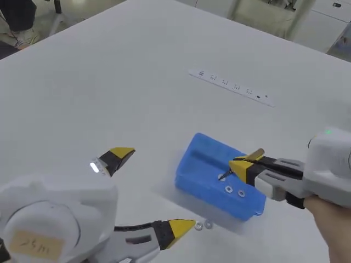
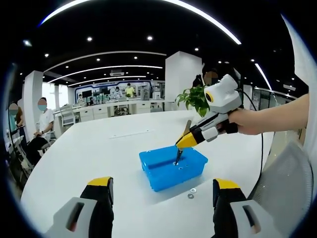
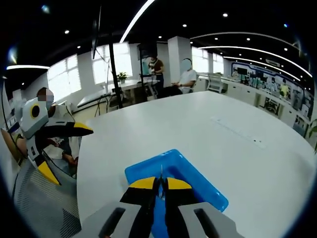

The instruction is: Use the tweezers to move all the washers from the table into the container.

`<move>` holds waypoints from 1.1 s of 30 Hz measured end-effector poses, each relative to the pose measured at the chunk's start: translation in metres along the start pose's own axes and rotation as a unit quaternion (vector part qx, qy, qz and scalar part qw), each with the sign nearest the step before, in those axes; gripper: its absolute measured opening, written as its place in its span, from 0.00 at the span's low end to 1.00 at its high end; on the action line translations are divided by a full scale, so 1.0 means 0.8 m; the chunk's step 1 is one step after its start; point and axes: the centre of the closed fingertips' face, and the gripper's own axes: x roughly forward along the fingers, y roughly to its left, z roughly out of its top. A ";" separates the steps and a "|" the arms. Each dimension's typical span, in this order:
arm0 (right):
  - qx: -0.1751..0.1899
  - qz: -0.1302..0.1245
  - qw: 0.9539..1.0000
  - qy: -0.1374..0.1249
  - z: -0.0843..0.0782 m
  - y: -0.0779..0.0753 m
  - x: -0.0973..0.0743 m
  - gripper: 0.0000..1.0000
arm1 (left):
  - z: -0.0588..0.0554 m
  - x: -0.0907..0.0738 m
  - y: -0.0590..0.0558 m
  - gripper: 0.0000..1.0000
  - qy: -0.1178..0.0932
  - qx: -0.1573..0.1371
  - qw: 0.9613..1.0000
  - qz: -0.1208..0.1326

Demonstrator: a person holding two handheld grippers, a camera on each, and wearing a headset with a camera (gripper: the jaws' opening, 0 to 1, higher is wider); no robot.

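A blue container (image 1: 193, 178) sits on the white table, with two washers (image 1: 228, 189) lying inside it. Two more washers (image 1: 203, 225) lie on the table just in front of it. My right gripper (image 1: 244, 161) reaches in from the right, shut on tweezers (image 1: 225, 174) whose tips point down into the container. In the right gripper view the jaws (image 3: 159, 184) are closed on the thin tweezers (image 3: 161, 174) above the container (image 3: 200, 187). My left gripper (image 1: 156, 192) stands open to the container's left, with nothing between its fingers. The left gripper view shows the container (image 2: 163, 179), the table washers (image 2: 191, 193) and the right gripper (image 2: 190, 140).
A white power strip (image 1: 230, 85) lies on the table beyond the container. Several people sit at desks in the background of both gripper views. The table's edge runs near the left gripper (image 3: 49, 134) in the right gripper view.
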 end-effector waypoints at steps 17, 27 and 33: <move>0.003 0.001 0.999 0.034 -0.024 -0.008 0.022 0.02 | 0.000 0.000 0.000 0.84 0.002 0.000 1.000 -0.001; -0.003 0.001 0.999 0.049 -0.033 -0.008 0.025 0.02 | -0.001 0.000 0.000 0.83 0.004 0.000 1.000 0.000; 0.005 0.001 0.999 0.049 -0.034 -0.009 0.024 0.03 | -0.002 0.000 0.000 0.83 0.004 0.001 1.000 0.000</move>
